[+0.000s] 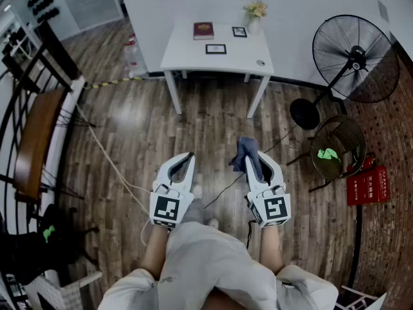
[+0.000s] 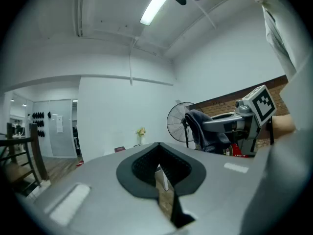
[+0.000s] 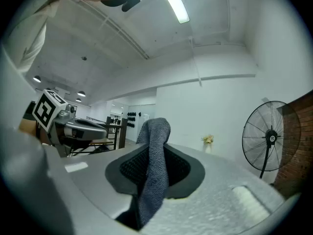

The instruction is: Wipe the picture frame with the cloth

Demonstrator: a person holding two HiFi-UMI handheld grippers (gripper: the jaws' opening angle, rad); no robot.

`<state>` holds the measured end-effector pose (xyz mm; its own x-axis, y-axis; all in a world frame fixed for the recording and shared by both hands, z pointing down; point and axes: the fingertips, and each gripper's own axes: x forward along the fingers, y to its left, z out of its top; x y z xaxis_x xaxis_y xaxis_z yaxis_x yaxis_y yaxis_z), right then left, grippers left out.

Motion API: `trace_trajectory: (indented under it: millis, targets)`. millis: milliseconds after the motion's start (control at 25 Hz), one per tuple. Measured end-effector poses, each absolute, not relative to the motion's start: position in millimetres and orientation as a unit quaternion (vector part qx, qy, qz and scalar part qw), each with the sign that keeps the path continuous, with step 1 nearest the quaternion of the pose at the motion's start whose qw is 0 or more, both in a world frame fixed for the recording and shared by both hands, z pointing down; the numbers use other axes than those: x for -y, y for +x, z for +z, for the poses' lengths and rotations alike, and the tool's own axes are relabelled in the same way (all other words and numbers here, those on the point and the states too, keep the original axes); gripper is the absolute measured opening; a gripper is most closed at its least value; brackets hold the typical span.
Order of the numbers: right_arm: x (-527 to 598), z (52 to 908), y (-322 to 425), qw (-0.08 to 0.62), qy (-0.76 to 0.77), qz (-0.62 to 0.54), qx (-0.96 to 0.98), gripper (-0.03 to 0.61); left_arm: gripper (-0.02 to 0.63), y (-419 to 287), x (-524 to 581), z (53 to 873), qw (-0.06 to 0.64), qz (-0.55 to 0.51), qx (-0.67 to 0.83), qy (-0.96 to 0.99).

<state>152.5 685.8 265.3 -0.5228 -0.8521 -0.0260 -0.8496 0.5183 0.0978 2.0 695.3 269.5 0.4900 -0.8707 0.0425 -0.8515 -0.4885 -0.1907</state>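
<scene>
On the wooden floor (image 1: 129, 128), well apart from the white table (image 1: 193, 62), the person stands with both grippers held out in front. The right gripper (image 1: 257, 155) is clamped on the grey cloth (image 1: 245, 151), which runs up between its jaws and flops over their tips. The left gripper (image 1: 188, 156) has its jaws closed tip to tip with nothing in them; only the room shows through the gap between the pads.

Two frames are on the table: a picture frame (image 1: 215, 49) near the middle, and a smaller frame (image 1: 239, 32) further back, just beside a vase of flowers (image 1: 255, 17). A dark red book (image 1: 203, 30) lies at the back too. I cannot tell which frame the task means.

As I judge it, only the first part is done: the cloth is in hand. Neither frame is touched by the cloth, so the wiping itself is not yet begun. What is left is to reach the table, bring the cloth onto the frame and rub it over, perhaps with the empty left gripper steadying it
</scene>
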Motion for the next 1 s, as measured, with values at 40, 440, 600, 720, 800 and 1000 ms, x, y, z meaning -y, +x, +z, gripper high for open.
trace_trajectory:
  millis: [40, 440, 600, 720, 800, 1000]
  targets:
    - [-687, 269, 156, 0.019, 0.491, -0.044, 0.870, 0.069, 0.020, 5, -696, 272, 0.069, -0.068, -0.500, -0.861]
    - [-652, 290, 153, 0.037, 0.490, -0.023, 0.871, 0.071, 0.020, 6, -663, 289, 0.057, -0.066, -0.506, -0.858]
    - [-612, 293, 144, 0.047, 0.491, -0.022, 0.869, 0.071, 0.020, -5, -623, 293, 0.049, -0.064, -0.511, -0.856]
    - [-577, 294, 136, 0.057, 0.494, -0.022, 0.867, 0.072, 0.020, -15, -587, 291, 0.046, -0.060, -0.514, -0.854]
    - [-555, 294, 129, 0.060, 0.495, -0.021, 0.866, 0.072, 0.020, -21, -564, 291, 0.043, -0.061, -0.513, -0.855]
    - [-501, 293, 112, 0.068, 0.502, -0.023, 0.862, 0.072, 0.020, -37, -505, 282, 0.053, -0.050, -0.504, -0.861]
